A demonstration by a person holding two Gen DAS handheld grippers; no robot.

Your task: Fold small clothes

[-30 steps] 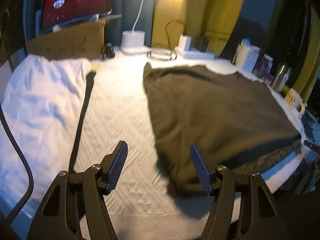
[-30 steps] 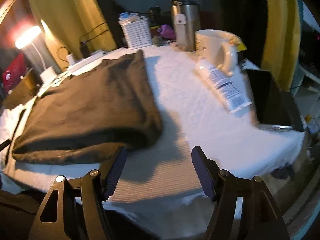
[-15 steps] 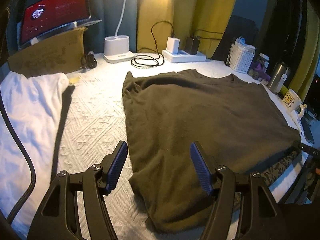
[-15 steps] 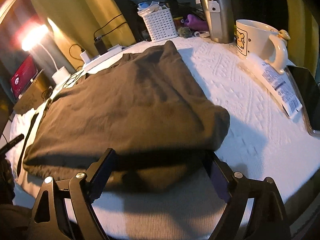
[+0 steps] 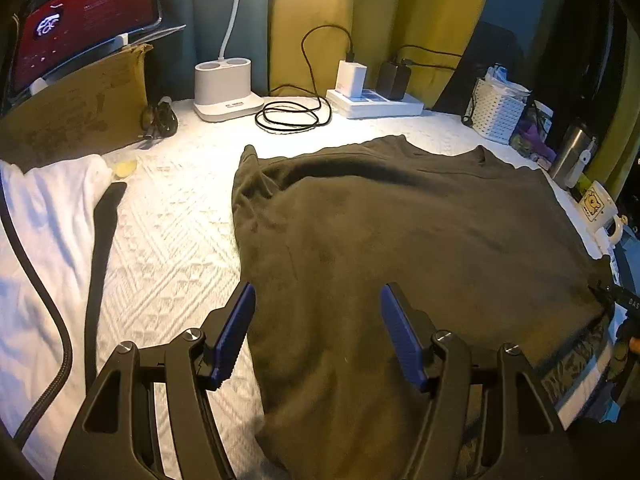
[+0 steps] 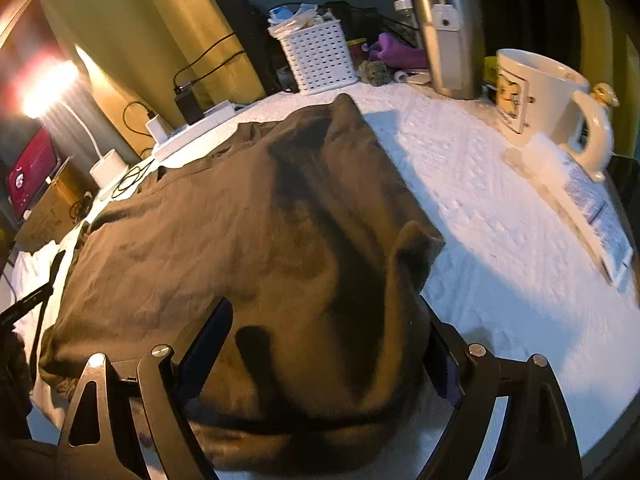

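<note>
Dark olive-brown garment (image 5: 400,240) spread flat, slightly rumpled, on white textured cover.

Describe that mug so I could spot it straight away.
Start at the white bedspread with the dark shirt spread over it, then look past the shirt's right side toward the steel tumbler. Just right of the tumbler stands the mug: cream, with a yellow cartoon picture on its side and a small yellow figure atop its handle.
</note>
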